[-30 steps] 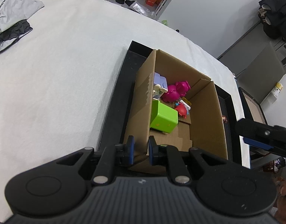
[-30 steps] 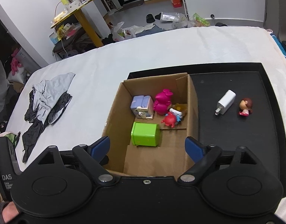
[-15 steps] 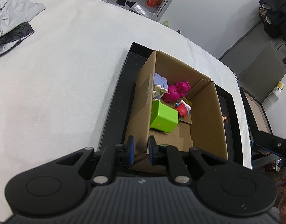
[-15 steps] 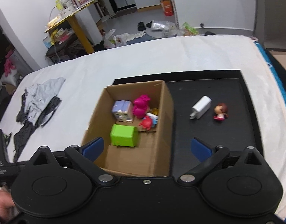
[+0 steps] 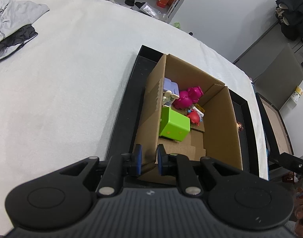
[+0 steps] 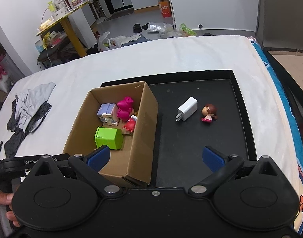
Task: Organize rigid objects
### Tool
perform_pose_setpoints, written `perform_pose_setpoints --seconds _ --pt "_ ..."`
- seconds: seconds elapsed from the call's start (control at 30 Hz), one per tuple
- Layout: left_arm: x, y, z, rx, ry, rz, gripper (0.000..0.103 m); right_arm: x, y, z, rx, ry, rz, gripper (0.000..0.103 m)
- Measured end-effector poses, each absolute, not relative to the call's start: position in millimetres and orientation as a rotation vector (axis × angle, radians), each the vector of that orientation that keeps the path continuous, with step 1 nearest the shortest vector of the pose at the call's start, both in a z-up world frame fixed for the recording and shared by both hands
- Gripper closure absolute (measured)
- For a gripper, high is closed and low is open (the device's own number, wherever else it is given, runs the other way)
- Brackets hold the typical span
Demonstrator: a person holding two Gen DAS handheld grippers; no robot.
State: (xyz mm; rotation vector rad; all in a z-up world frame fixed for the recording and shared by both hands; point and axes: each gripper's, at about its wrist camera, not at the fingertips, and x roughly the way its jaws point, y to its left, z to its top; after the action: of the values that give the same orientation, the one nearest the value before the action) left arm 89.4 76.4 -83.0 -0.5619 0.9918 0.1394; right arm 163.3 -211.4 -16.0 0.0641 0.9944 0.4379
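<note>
The white cloth-covered table [image 6: 171,55] carries your black tray [image 6: 248,123], and the cardboard box [image 6: 145,127] stands on the tray's left part. Left of the box, well apart on the cloth, lies a heap of grey and black clothing [image 6: 26,111].

Your left gripper [image 5: 148,159] is clamped on the box's near left wall, its blue pads either side of the cardboard. Your right gripper [image 6: 155,157] hangs over the near right corner of the box with nothing between its fingers; its jaws have just been spreading and now stand wide.

Inside the box: a green cube [image 6: 109,138] nearest you, a lilac toy [image 6: 107,112] and a magenta pig figure [image 6: 124,108] toward the far wall, and a small red figure [image 6: 129,125] by the right wall.

Right of the box, on the bare tray floor, lies a white charger plug [image 6: 188,108], with a brown-haired doll figure [image 6: 209,112] just beside it on the side away from the box.
</note>
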Motion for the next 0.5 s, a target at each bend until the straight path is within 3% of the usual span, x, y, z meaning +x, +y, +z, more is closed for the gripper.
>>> perform_pose_setpoints --seconds 0.5 --pt "91.2 72.9 -83.4 -0.538 1.001 0.154 0.088 172.6 -246.4 -35.2 0.141 1.04 0.417 0.002"
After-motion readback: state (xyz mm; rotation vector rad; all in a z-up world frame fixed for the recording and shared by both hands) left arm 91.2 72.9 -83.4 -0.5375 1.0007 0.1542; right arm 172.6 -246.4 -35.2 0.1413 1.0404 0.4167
